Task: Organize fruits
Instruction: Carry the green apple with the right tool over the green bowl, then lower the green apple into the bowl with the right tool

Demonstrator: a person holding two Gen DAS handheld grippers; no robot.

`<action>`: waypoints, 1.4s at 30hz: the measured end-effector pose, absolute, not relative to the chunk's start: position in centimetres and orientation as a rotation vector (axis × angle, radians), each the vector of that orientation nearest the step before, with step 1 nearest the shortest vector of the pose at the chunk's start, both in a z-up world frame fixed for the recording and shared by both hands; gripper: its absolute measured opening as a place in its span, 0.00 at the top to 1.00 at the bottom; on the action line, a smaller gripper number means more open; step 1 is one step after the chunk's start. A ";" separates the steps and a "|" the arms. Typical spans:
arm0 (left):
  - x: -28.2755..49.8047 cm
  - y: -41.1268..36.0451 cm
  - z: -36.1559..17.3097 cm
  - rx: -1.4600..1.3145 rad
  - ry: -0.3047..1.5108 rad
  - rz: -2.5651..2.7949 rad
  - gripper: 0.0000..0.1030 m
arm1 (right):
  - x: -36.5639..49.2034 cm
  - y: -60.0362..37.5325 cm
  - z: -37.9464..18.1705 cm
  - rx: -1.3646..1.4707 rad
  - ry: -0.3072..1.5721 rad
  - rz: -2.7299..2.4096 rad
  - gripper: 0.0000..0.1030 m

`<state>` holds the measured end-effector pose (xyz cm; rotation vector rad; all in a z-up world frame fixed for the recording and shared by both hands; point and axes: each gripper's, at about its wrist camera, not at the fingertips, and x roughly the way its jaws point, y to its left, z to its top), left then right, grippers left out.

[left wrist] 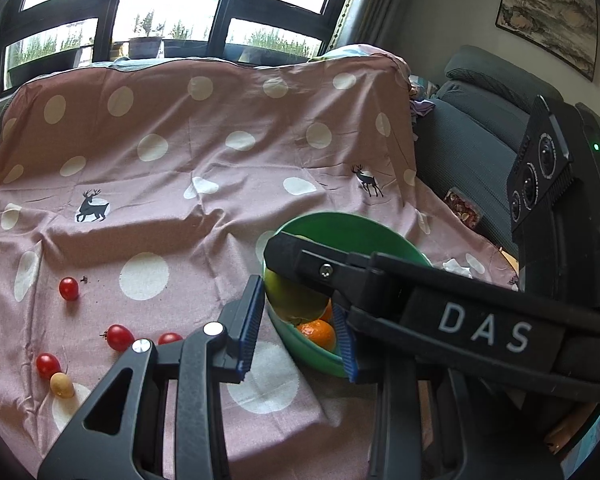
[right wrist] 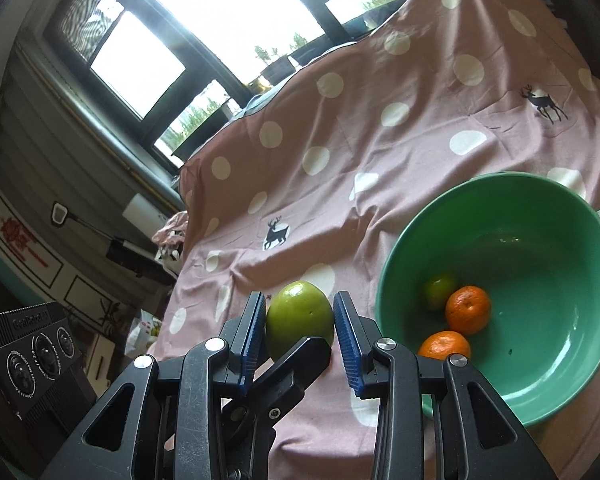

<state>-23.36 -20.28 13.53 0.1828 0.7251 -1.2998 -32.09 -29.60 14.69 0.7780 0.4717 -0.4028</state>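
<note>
R tongs (right wrist: 300,330) grip green fruit (right wrist: 299,318) beside bowl (right wrist: 400,256) rim; L tongs (left wrist: 300,330) open.

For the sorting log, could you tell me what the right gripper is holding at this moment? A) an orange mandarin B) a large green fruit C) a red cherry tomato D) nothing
B: in the right wrist view the right gripper has its blue pads closed on either side of the large green fruit, held beside the green bowl, while the two mandarins lie inside the bowl.
</note>
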 end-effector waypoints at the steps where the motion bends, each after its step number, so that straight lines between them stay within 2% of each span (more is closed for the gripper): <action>1: -23.6 -20.6 13.5 0.188 0.726 -1.306 0.67 | -32.4 -29.8 14.6 0.785 0.467 -0.411 0.62; 42: -27.1 -28.8 9.5 0.295 0.849 -1.503 0.67 | -38.0 -35.3 11.1 0.924 0.484 -0.692 0.62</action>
